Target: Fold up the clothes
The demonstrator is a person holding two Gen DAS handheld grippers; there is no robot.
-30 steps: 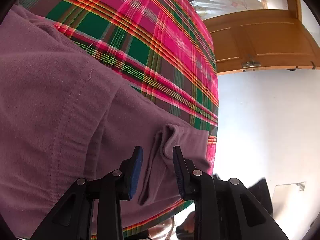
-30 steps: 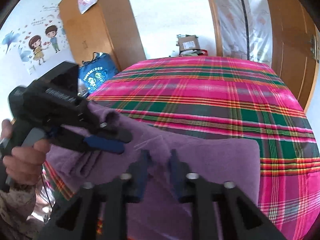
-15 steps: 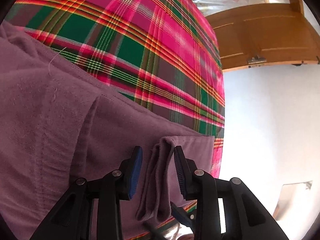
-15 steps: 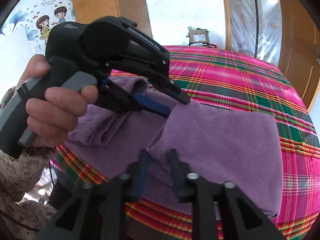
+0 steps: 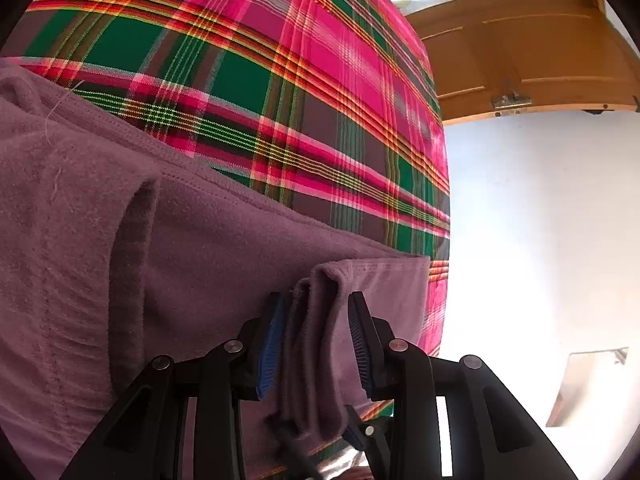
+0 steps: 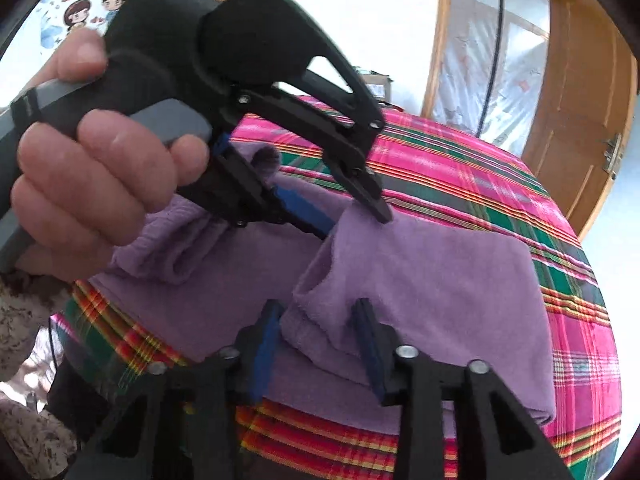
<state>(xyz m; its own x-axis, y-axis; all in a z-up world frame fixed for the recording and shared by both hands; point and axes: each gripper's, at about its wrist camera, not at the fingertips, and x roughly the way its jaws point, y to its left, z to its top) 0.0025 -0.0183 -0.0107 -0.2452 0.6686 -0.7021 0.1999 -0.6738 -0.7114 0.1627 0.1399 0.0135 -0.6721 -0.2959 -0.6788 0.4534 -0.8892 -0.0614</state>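
Fingers of the left gripper (image 5: pixel 316 344) pinch a bunched fold of the purple garment (image 5: pixel 192 264) at lower centre; the right gripper (image 6: pixel 318 344) is closing around another fold, low on the plaid bedspread (image 6: pixel 460 168).

Both views are brightly lit by daylight. In the left wrist view the white wall (image 5: pixel 540 220) is blown out to glare, and a soft shadow is cast in the fold of the purple cloth (image 5: pixel 132 264). In the right wrist view the wall behind the left gripper (image 6: pixel 352 220) is overexposed, and the hand (image 6: pixel 92 176) and gripper body close to the lens are rendered soft. Straight lines of the plaid sheet (image 6: pixel 480 184) are bowed by fisheye distortion, and dark vignetting is seen at the corners.
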